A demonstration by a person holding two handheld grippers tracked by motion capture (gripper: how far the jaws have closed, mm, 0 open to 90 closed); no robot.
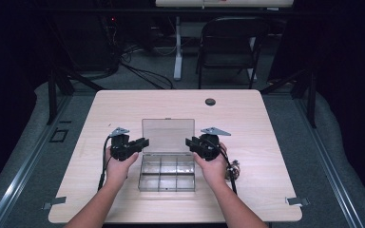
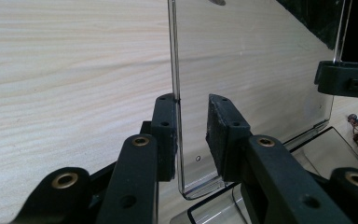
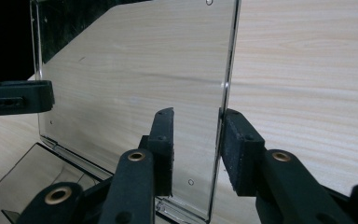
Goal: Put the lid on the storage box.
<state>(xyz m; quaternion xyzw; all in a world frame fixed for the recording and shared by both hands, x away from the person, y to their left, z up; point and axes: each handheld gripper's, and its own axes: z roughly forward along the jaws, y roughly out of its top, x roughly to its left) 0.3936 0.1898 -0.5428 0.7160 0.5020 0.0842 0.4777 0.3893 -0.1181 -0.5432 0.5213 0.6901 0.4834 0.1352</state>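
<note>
A clear plastic compartment box (image 1: 166,175) lies open on the table, its lid (image 1: 167,134) standing upright behind the tray. My left gripper (image 1: 145,142) straddles the lid's left edge and my right gripper (image 1: 188,141) straddles its right edge. In the left gripper view, the gripper (image 2: 191,126) is open: the lid (image 2: 261,70) edge rests against the left pad, with a gap to the right pad. In the right gripper view, that gripper (image 3: 196,140) is open too, the lid (image 3: 135,79) edge close to the right pad. The tray's compartments look empty.
A small bundle of wires and metal parts (image 1: 233,169) lies on the wooden table (image 1: 266,123) just right of my right hand. A dark grommet (image 1: 210,101) sits near the table's far edge. A folding chair (image 1: 228,47) stands beyond the table.
</note>
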